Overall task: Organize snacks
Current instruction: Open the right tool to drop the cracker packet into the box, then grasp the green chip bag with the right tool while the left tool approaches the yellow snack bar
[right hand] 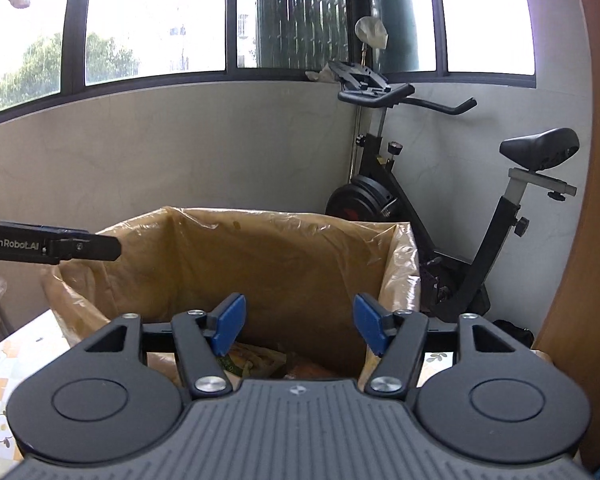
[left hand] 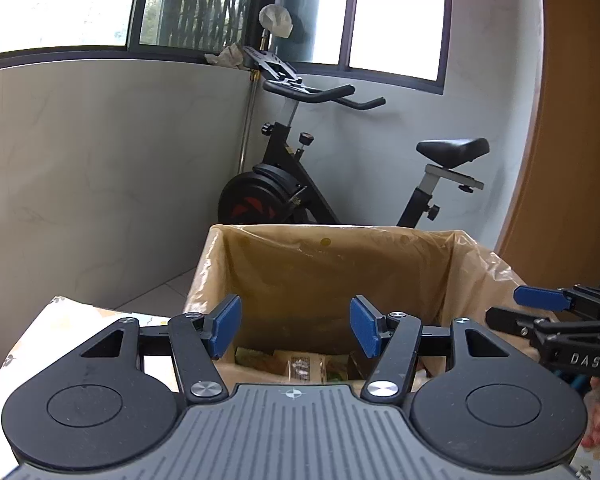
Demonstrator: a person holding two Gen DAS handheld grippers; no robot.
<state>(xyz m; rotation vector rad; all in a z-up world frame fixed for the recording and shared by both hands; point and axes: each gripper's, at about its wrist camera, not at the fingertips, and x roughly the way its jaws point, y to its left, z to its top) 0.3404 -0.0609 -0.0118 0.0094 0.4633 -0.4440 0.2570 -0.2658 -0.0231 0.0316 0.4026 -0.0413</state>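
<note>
Both my claws hang spread and empty, left gripper (left hand: 296,330) and right gripper (right hand: 300,330), above the lined box (left hand: 340,268). The snack packets (left hand: 300,364) lie at its bottom: light, crinkly, slippery, I judge; best pinched by an edge.

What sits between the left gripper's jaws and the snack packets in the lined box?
Nothing. In the left wrist view the left gripper hangs open above the snack packets in the lined box, only air between.
</note>
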